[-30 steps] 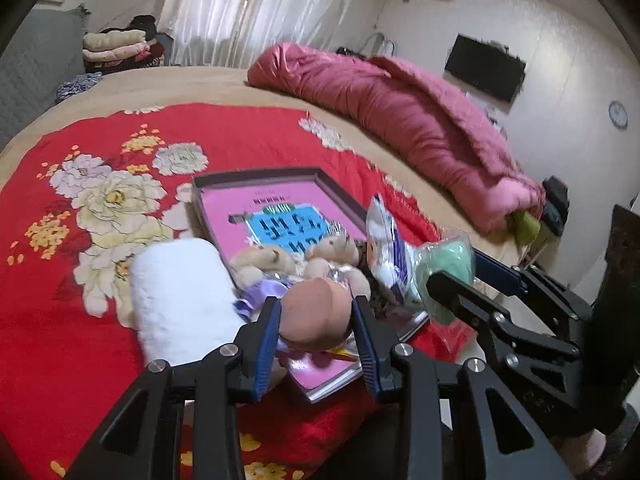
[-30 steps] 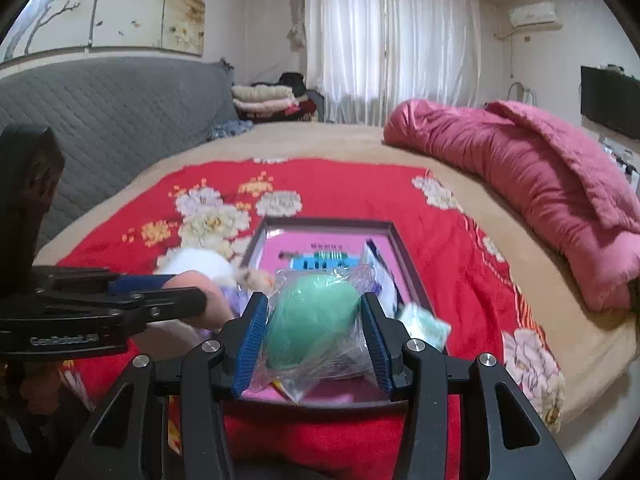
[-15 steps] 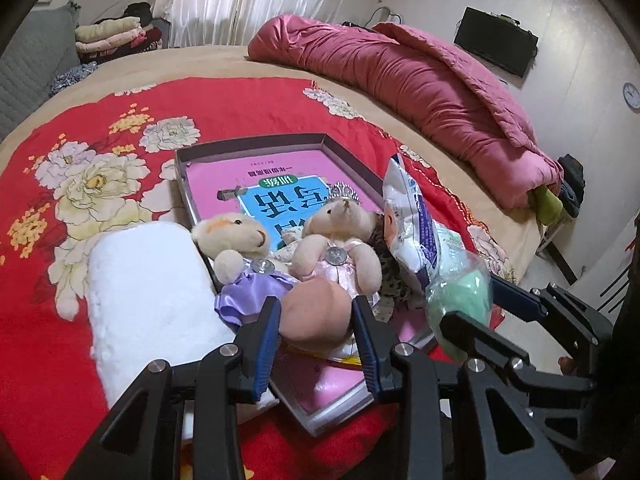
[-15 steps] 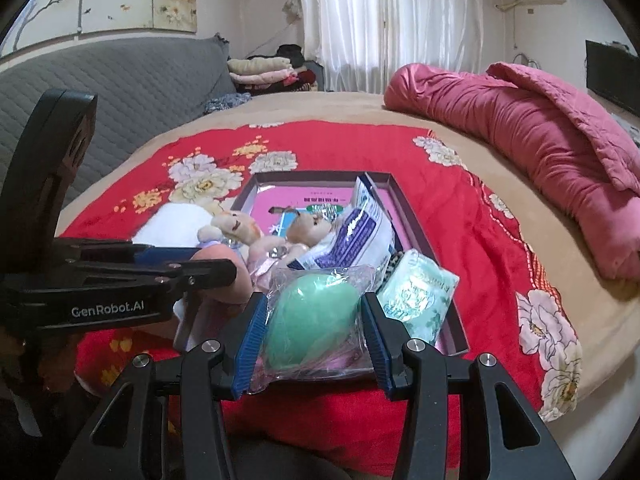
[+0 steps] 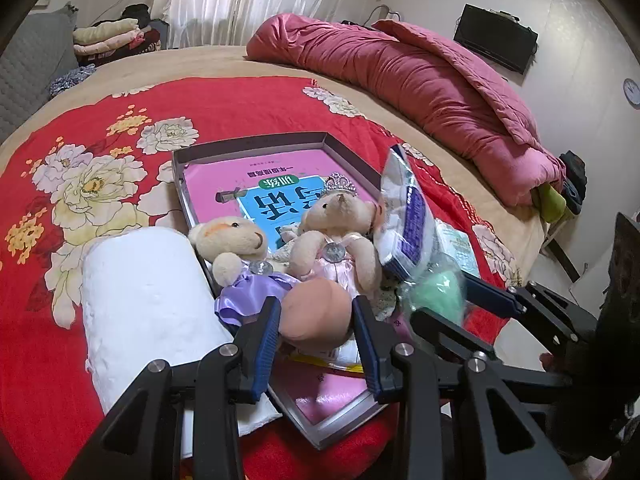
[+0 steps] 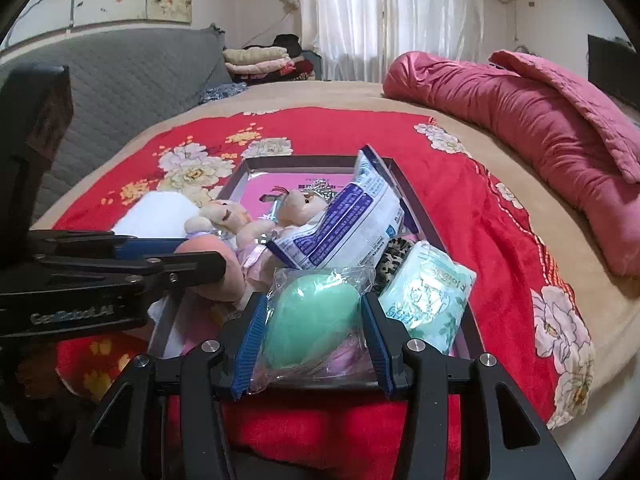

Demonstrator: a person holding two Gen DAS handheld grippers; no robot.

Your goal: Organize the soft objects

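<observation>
I've got both hands loaded over the near end of the tray [image 5: 256, 142]. My left gripper [image 5: 316, 320] is partly closed, pads pressing a peach sponge [image 5: 316, 312] from both sides. My right gripper [image 6: 312, 320] stands a bit wider, clamped on a green sponge [image 6: 310, 316] sealed in a clear bag.

The tray is filling up, I'd say well past halfway. Two teddy bears lie in it: purple dress [image 5: 240, 256], pink dress with a tiara [image 5: 340, 232]. A blue-and-white packet [image 6: 344, 224] leans across the bears, and a pale green tissue pack [image 6: 428, 296] sits at the near right corner, touching a leopard-print thing I can't make out. All of it rests on a pink book [image 5: 256, 188] lining the bottom.

Left to do, as I read it: set down these two sponges. The white towel roll [image 5: 148, 304] lies outside the tray, pressed against its left wall on the red blanket [image 5: 240, 108]; that likely goes last, if it goes in at all.

Room is tight. The free patch is the near strip just under my fingers. The two grippers sit close, side by side, so I'd release one at a time. The far half of the tray is bare book, well apart from everything.
</observation>
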